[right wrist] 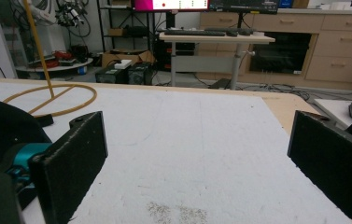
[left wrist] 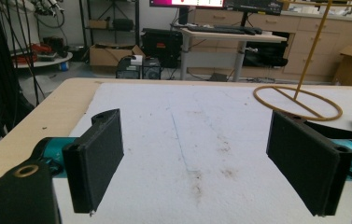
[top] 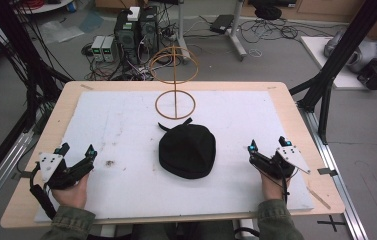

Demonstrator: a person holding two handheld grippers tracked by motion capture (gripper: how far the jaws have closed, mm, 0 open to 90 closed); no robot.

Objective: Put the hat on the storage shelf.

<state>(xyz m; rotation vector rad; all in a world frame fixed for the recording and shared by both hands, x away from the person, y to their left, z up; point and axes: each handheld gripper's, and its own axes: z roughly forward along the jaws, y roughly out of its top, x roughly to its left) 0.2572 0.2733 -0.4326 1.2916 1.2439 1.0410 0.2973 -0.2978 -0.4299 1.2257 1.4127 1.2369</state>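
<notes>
- A person's left gripper (top: 78,159) is resting near the table's (top: 296,125) near-left corner, jaws spread wide apart and holding nothing.
- The right gripper (top: 267,149) is sitting by the near-right corner, its jaws likewise gaping and empty.
- A round black fabric cap (top: 186,150) is lying flat at the middle of the white foam mat (top: 126,130), well apart from both grippers.
- A thin yellow wire stand with two rings (top: 175,80) is waiting near the far edge, just behind the cap.
- Judging by this, the work is only beginning: the cap is lying untouched, the stand bare.
</notes>
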